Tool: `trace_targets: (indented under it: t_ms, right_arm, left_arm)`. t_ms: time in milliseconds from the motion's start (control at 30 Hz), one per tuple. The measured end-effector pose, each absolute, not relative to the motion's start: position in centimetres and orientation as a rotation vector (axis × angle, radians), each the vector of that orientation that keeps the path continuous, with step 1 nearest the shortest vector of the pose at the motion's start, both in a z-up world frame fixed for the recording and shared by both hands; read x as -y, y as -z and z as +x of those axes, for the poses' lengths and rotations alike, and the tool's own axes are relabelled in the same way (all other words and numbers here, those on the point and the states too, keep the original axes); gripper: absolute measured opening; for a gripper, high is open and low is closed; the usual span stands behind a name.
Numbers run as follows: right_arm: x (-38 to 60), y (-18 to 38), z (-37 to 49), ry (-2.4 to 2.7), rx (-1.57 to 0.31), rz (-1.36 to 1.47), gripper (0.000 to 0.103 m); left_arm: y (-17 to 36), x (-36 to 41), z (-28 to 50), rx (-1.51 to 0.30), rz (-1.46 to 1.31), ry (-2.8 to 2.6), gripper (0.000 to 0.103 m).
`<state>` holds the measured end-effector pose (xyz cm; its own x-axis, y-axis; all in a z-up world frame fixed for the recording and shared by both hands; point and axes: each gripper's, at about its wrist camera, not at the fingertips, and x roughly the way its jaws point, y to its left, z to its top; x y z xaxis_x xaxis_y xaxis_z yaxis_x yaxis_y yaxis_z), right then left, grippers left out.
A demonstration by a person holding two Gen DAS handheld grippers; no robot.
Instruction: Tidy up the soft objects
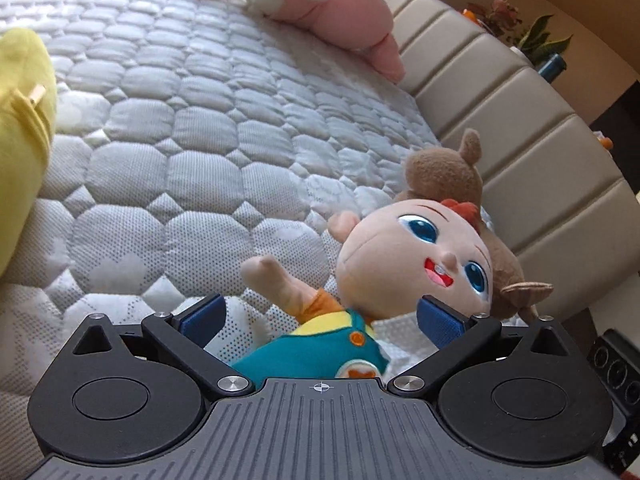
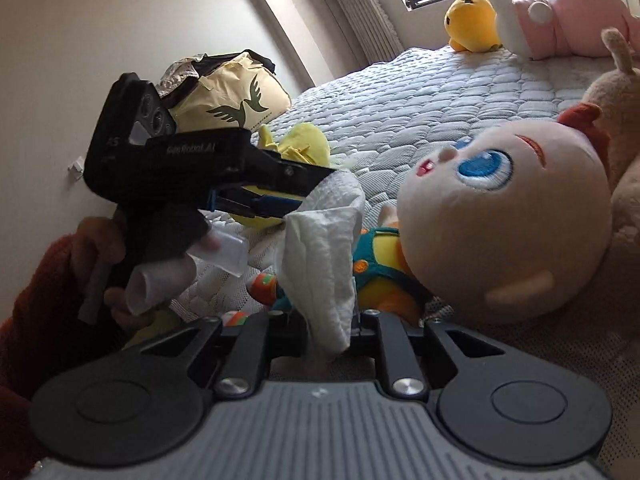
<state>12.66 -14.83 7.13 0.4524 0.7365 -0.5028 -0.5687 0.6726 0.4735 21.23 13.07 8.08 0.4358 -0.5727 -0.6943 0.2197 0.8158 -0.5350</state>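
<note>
A plush doll [image 1: 412, 256] with blue eyes, a yellow shirt and teal overalls lies face up on the quilted mattress [image 1: 180, 140]. My left gripper [image 1: 320, 320] is open, its blue pads [image 1: 202, 318] wide apart on either side of the doll's torso without pressing it. In the right wrist view my right gripper [image 2: 326, 328] is shut on a white cloth [image 2: 324, 256] that stands up in front of the doll [image 2: 500, 216]. There a hand holds the left gripper [image 2: 288, 200], whose tips reach the top of the cloth.
A brown plush [image 1: 440, 168] lies behind the doll's head by the beige padded headboard [image 1: 500, 92]. A pink and white plush [image 2: 560, 28] and a yellow plush [image 2: 472, 24] rest at the far end. A yellow soft item [image 1: 20, 128] and a cream bag [image 2: 236, 96] lie at the left.
</note>
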Motion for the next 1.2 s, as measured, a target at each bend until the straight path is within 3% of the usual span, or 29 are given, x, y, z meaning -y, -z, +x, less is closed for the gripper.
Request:
trace_targets:
  t_ms: [267,467,700,867,967,1200]
  right_arm:
    - [18.8,-5.7,11.3,-0.834,-0.735,0.343,0.015]
    - [20.9,-6.7,9.7,-0.851,-0.660,0.336,0.015]
    - [23.4,-6.7,9.8,-0.772,-0.637,0.378,0.017]
    - [24.9,-6.8,9.7,-0.714,-0.609,0.402,0.017]
    - [25.7,-6.6,9.8,-0.684,-0.599,0.424,0.018]
    - [26.4,-6.5,10.6,-0.657,-0.580,0.464,0.018]
  left_arm:
    - [-4.0,-13.7,25.3,-1.217,-0.657,0.605,0.103]
    - [-3.5,-14.4,24.4,-1.137,-0.830,0.761,0.103]
    - [-1.5,-11.2,26.7,-1.246,-0.885,0.836,0.103]
    - [-2.4,-11.5,26.2,-1.112,-0.889,0.770,0.102]
    - [-4.0,-11.4,24.3,-1.003,-0.811,0.739,0.091]
    - [-9.6,-9.8,20.0,-0.736,-0.471,0.599,0.078]
